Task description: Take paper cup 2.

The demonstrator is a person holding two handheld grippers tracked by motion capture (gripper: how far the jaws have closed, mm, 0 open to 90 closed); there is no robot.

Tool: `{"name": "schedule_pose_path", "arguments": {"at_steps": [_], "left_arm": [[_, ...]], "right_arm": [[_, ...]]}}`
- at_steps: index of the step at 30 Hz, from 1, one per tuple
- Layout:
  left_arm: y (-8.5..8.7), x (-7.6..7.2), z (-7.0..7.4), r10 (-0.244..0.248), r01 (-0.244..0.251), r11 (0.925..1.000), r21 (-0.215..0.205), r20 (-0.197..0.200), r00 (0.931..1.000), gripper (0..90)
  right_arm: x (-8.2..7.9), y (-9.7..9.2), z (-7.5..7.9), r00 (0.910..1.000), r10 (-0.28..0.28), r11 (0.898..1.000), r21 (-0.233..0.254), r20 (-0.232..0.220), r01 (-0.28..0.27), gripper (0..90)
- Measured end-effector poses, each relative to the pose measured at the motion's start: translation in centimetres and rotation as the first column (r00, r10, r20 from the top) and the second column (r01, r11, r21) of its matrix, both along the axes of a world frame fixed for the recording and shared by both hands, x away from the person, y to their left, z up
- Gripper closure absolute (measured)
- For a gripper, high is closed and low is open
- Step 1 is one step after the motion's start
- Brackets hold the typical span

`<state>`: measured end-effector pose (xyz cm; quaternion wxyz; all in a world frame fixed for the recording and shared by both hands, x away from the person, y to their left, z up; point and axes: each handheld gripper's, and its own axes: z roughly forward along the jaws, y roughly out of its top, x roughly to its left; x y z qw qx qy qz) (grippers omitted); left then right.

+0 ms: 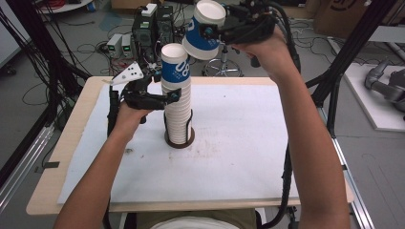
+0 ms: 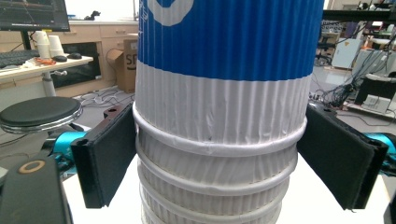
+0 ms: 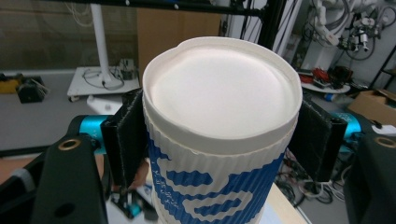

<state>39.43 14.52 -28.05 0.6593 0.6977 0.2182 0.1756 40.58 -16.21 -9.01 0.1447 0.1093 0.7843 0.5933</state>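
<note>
A tall stack of upside-down ribbed paper cups point(image 1: 175, 102), blue on top and white below, stands on a brown round base point(image 1: 186, 142) on the table. My left gripper point(image 1: 175, 95) is shut on the stack from the left, its pads point(image 2: 109, 156) pressing both sides of the stack of cups point(image 2: 219, 121). High above and to the right, my right gripper point(image 1: 208, 32) is shut on a single blue-and-white cup point(image 1: 203, 33), tilted, clear of the stack. In the right gripper view that cup point(image 3: 219, 93) shows its white bottom, pinched between my right gripper point(image 3: 219, 135) pads.
A white sheet point(image 1: 239, 157) covers the wooden table point(image 1: 62, 157). Beyond the far edge, electronics boxes point(image 1: 153, 26) and a stool point(image 1: 222, 67) stand on the floor. Black frame poles rise at both sides. A round stool point(image 2: 39, 112) shows in the left gripper view.
</note>
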Motion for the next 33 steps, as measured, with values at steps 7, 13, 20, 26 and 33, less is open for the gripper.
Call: {"name": "schedule_pose_path", "arguments": {"at_steps": [7, 13, 20, 26, 33], "left_arm": [[0.1, 0.0, 0.0, 0.005, -0.005, 1.0000, -0.002, -0.002, 1.0000, 13.8], [0.1, -0.1, -0.1, 0.007, -0.007, 1.0000, -0.004, -0.002, 1.0000, 13.7], [0.2, -0.2, -0.1, 0.011, -0.011, 0.9999, -0.006, -0.006, 0.9999, 13.6], [0.2, -0.4, -0.1, 0.027, -0.027, 0.9996, -0.006, 0.014, 0.9995, 13.1], [1.0, -1.6, 0.3, 0.035, -0.033, 0.9988, -0.037, 0.037, 0.9987, 12.1]], "right_arm": [[-1.7, -2.1, -2.8, 0.9998, -0.018, 0.999, -0.052, -0.010, 0.017, 28.2], [-2.4, -3.5, -6.8, 0.9984, -0.023, 0.996, -0.082, -0.052, 0.018, 28.3], [-3.1, -4.2, -11.6, 0.9935, -0.033, 0.993, -0.112, -0.109, 0.021, 28.3], [-3.2, -4.8, -14.9, 0.9860, -0.047, 0.992, -0.126, -0.160, 0.026, 28.3], [-3.4, -5.2, -17.8, 0.9825, -0.057, 0.992, -0.122, -0.177, 0.036, 28.3]]}}
